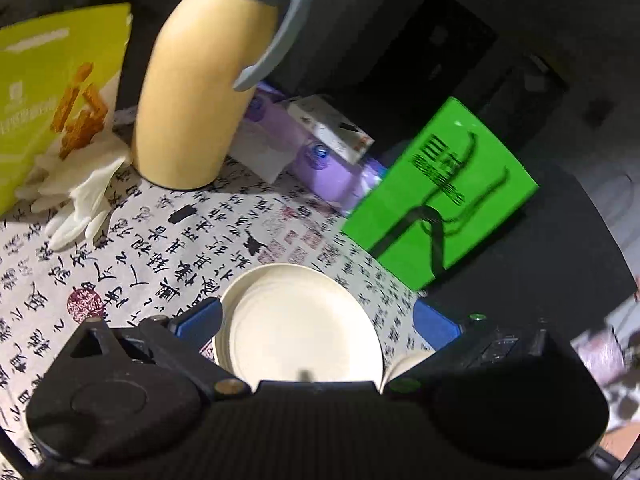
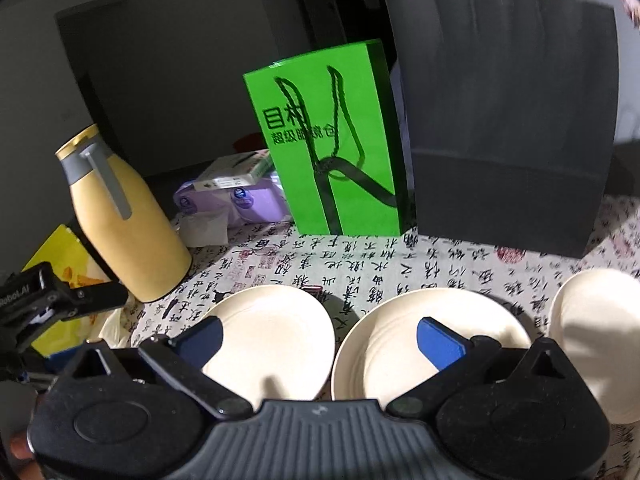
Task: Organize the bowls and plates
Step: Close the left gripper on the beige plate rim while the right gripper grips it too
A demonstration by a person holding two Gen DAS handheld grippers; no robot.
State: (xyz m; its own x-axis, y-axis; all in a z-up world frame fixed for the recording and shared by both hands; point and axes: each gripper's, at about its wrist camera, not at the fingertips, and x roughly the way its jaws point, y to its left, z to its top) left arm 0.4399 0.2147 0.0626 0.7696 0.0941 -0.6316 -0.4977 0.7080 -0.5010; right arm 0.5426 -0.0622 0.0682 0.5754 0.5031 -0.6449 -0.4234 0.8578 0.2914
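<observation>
As my left camera looks down, my left gripper (image 1: 316,320) is spread wide around a cream plate (image 1: 298,324) on the calligraphy cloth (image 1: 160,248), its blue fingers (image 1: 200,318) flanking the rim. A yellow jug (image 1: 200,84) and green bag (image 1: 440,196) stand behind. From my right camera, my right gripper (image 2: 320,340) gapes above two plates (image 2: 276,332) lying side by side; a bowl (image 2: 596,332) sits far right.
</observation>
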